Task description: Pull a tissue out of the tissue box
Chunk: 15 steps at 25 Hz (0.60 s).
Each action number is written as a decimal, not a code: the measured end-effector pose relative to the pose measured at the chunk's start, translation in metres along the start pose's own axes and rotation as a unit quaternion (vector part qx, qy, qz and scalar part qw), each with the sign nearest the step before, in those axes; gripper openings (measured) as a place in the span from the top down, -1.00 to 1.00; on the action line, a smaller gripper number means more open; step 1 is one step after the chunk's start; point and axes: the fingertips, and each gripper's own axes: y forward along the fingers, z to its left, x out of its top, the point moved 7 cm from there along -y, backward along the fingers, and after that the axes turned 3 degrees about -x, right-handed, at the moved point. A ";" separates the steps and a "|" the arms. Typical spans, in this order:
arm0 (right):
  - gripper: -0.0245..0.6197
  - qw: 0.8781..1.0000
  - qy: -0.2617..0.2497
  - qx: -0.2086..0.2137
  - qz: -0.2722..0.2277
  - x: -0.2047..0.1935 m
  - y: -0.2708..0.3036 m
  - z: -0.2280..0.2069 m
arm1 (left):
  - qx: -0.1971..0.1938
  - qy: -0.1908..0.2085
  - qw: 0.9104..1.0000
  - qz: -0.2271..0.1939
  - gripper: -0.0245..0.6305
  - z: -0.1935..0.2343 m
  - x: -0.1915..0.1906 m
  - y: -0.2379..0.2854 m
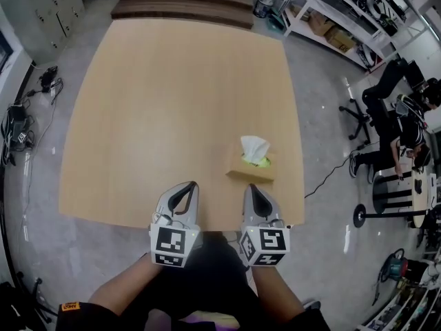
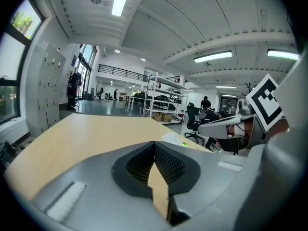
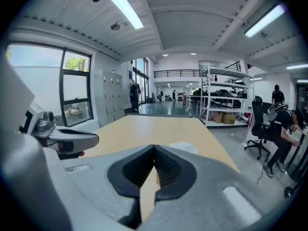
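Far left: left hand-held gripper, jaws pressed together on nothing, tips over the near edge of the worktop. Just beside it: right hand-held gripper, jaws likewise closed tip to tip and empty, also at the near edge. A little ahead and to the right of that: tissue box, flat on the worktop near its right front corner, apart from both grippers, white tissue standing up out of the top slot.
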 end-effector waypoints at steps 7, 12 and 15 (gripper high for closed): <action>0.88 1.000 -0.002 0.014 0.024 0.003 0.042 -0.020 | 0.026 0.003 0.999 0.018 0.75 0.005 0.002 0.027; 0.73 0.998 -0.002 0.028 0.062 -0.007 0.076 -0.033 | 0.038 0.016 0.999 0.031 0.74 -0.002 0.008 0.051; 0.70 0.996 -0.001 0.026 0.090 -0.017 0.092 -0.041 | 0.040 0.016 0.998 0.038 0.74 -0.006 0.007 0.064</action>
